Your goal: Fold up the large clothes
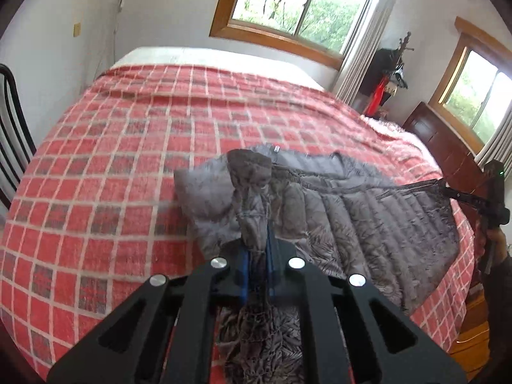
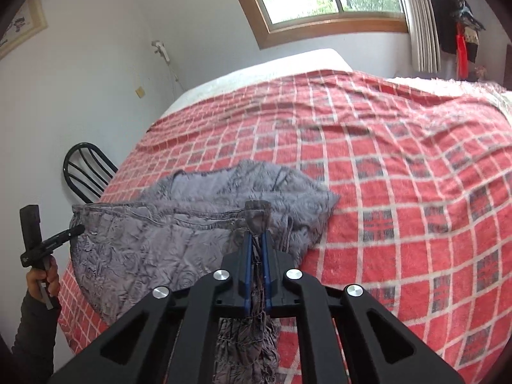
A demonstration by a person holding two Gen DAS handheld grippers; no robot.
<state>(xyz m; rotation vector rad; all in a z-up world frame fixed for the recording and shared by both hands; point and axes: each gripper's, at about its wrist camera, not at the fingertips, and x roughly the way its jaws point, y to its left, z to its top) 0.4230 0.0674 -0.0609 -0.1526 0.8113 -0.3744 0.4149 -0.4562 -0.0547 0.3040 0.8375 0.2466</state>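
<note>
My left gripper (image 1: 257, 240) is pinched tight on a bunched edge of the grey quilted jacket (image 1: 352, 220), puffy and crinkled with a leaf-like print; my right gripper (image 2: 256, 240) is clamped on another gathered edge of it, blue pads nearly meeting; the jacket lies spread on the red checked blanket (image 2: 400, 176), fuzzy and woolly, near the bed's edge.

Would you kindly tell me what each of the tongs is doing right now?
Left tongs: closed on the grey quilted jacket.
Right tongs: closed on the same jacket.
</note>
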